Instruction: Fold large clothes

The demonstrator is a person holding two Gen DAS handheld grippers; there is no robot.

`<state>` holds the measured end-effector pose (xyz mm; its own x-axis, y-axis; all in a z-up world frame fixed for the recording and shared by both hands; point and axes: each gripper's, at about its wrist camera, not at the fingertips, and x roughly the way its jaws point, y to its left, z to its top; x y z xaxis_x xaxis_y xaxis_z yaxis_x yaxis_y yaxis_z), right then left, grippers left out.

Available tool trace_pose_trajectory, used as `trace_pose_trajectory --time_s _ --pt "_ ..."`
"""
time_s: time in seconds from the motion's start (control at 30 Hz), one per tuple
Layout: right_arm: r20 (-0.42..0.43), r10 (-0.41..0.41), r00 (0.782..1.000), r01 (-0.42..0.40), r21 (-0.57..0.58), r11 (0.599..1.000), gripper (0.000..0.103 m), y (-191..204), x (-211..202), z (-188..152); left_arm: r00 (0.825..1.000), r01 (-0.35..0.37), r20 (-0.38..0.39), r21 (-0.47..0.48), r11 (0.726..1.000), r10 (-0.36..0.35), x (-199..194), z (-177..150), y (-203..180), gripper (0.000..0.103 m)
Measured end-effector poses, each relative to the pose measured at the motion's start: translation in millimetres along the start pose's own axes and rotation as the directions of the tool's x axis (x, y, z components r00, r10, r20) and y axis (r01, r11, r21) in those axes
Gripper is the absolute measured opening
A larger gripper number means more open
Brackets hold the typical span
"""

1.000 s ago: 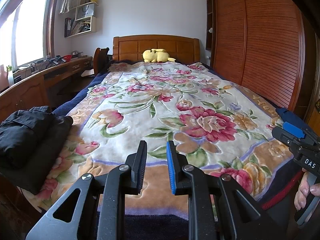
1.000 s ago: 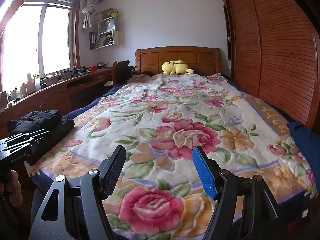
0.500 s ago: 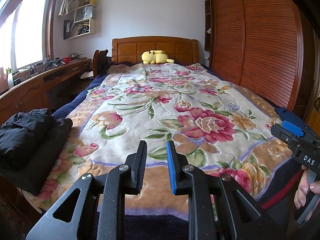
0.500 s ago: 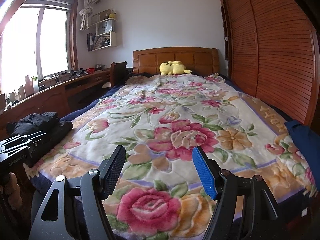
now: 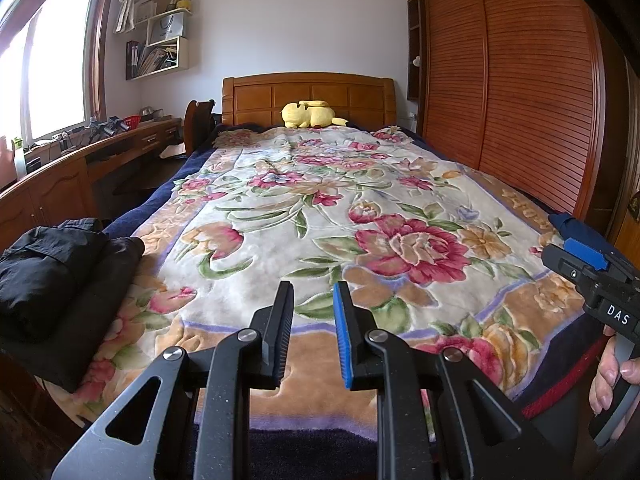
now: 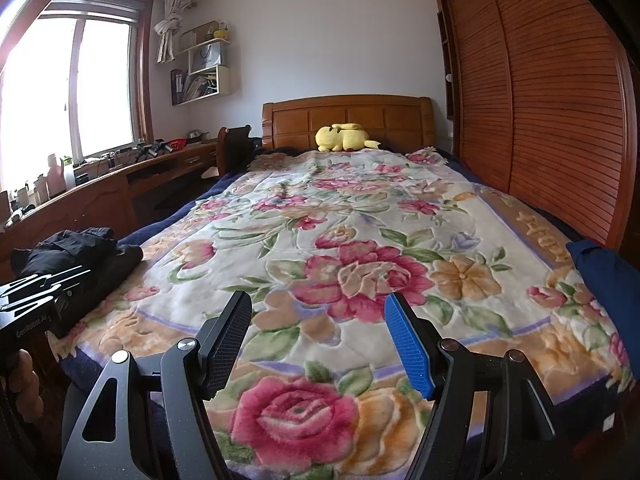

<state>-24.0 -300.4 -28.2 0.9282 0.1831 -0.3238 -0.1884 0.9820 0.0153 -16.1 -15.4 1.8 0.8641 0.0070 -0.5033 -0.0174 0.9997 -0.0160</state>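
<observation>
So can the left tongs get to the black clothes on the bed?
Probably yes. The black clothes lie at the bed's near left corner, just left of the left tongs, which hold nothing, and only bare blanket lies between.

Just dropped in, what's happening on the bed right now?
Nothing is being handled. A person holds both claws above the foot of the floral blanket. The left claw stands narrowly open, the right claw wide open, both empty. Dark clothes lie on the bed's left edge, a blue garment at its right edge.
</observation>
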Motion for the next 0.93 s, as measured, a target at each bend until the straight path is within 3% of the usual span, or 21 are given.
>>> trace_pose_trajectory --time_s 0.93 --pt "0.009 0.001 1.0 -0.001 0.003 1.0 0.071 -0.8 -1.1 2.1 1.0 0.003 0.005 0.001 1.0 -0.003 -2.2 1.3 -1.5 0.021"
